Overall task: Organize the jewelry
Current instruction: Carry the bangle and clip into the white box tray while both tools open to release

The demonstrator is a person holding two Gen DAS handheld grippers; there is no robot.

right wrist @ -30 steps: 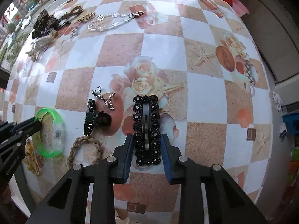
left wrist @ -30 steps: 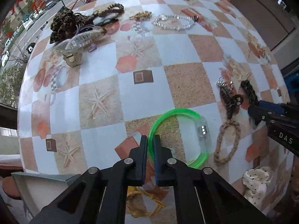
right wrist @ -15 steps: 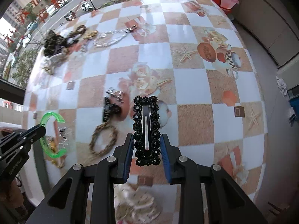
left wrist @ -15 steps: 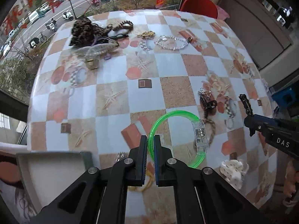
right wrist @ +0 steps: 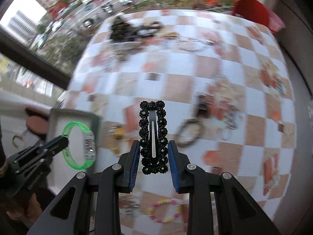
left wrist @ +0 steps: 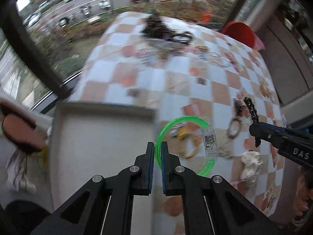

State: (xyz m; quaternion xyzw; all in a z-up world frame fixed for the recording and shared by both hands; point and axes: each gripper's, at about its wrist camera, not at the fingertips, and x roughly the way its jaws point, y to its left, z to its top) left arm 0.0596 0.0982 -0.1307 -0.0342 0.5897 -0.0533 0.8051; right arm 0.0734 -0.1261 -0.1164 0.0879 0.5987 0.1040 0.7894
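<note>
Green bangle [left wrist: 197,137] is being held clamped in the left gripper [left wrist: 158,146], nearer the tray [left wrist: 101,137] off the tabletop's left edge; black hair clip [right wrist: 153,135], pointing forward, is being gripped by the right gripper [right wrist: 154,152].

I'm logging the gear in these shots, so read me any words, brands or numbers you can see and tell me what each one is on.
"DAS": white letters on the black body of the right tool, seen in the left wrist view.
Embossed lettering on the body of the left tool, in the right wrist view: too blurred to read.
Red signs on the street outside the window: blurred, unreadable.
</note>
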